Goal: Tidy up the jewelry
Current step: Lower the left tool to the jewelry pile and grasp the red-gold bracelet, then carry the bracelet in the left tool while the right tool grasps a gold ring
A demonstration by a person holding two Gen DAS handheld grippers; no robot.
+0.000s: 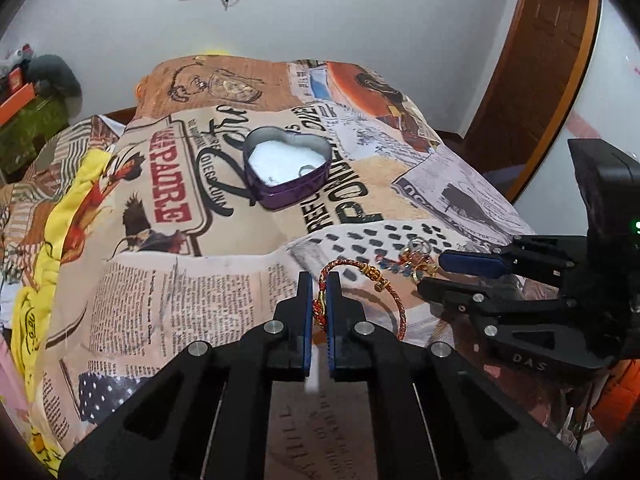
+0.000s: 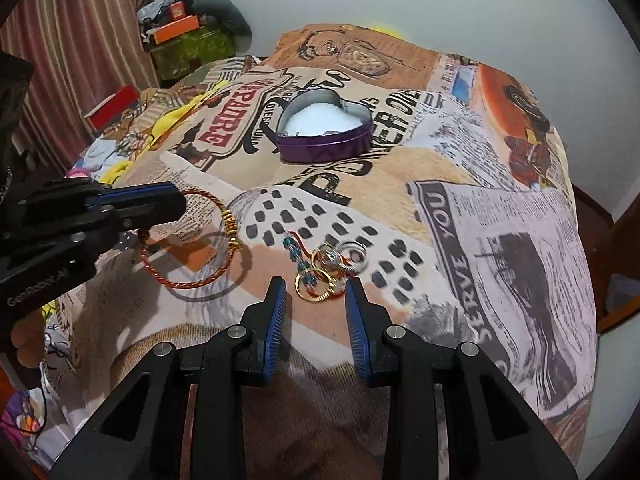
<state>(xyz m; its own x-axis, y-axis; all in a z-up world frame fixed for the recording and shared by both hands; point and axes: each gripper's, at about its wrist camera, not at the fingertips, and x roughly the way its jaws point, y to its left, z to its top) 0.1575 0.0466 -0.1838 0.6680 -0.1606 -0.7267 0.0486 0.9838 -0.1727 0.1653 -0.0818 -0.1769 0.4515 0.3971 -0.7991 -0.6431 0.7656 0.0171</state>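
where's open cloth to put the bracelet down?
Bare cloth lies between the purple heart-shaped tin and the tangled gold and silver rings, and right of the rings. Crowded: rings at the right claw; left claw grips the red-gold braided bracelet.

printed cloth (image 2: 460, 168) w/ heart tin (image 2: 325, 126), bracelet (image 2: 192, 248), rings (image 2: 328, 268).

I see a purple tin (image 2: 325, 148) with white lining; before it a red-and-gold bangle (image 2: 192, 248); gold, silver and teal rings (image 2: 325, 266); newsprint-patterned cloth (image 2: 500, 240) beneath; my fingers' pads (image 2: 276, 320) blue.
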